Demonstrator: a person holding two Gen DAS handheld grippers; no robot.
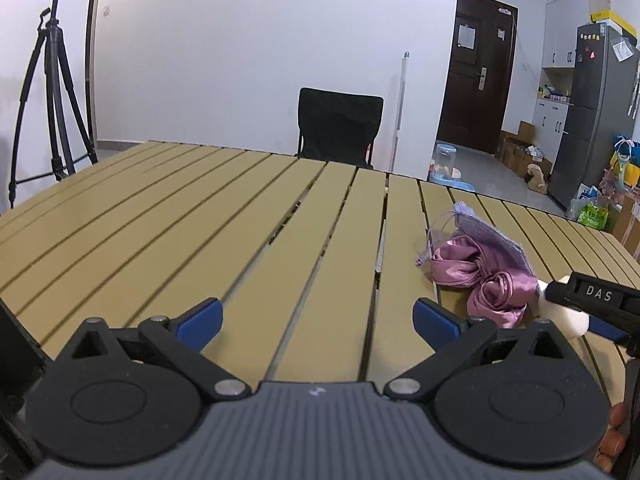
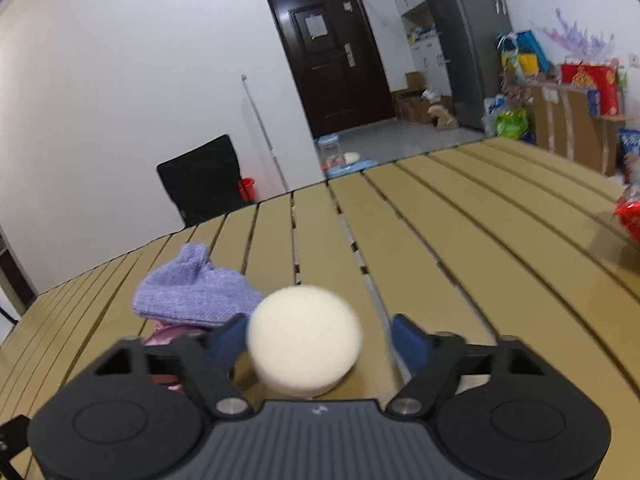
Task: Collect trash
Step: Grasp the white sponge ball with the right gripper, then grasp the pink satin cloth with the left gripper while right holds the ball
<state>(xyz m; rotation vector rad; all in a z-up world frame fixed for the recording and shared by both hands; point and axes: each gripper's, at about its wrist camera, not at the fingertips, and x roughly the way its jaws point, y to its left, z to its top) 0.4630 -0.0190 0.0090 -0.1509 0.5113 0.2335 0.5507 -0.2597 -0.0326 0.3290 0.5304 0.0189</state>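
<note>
A cream round foam pad (image 2: pixel 304 340) sits between the fingers of my right gripper (image 2: pixel 318 326). The left blue finger is against it, while a gap shows on the right side, so the jaws stand open around it. In the left wrist view the same pad (image 1: pixel 560 316) shows in the right gripper (image 1: pixel 568 308) at the right edge. A purple knit pouch (image 2: pixel 192 288) lies over a pink satin cloth (image 2: pixel 160 336) just left of it; the pouch (image 1: pixel 492 240) and the cloth (image 1: pixel 484 280) are also in the left wrist view. My left gripper (image 1: pixel 318 308) is open and empty over the slatted table (image 1: pixel 200 220).
A black chair (image 1: pixel 340 128) stands behind the table's far edge. A camera tripod (image 1: pixel 52 100) is at the far left. Something red (image 2: pixel 628 216) lies at the table's right edge. A person's fingers (image 1: pixel 614 432) show at the lower right.
</note>
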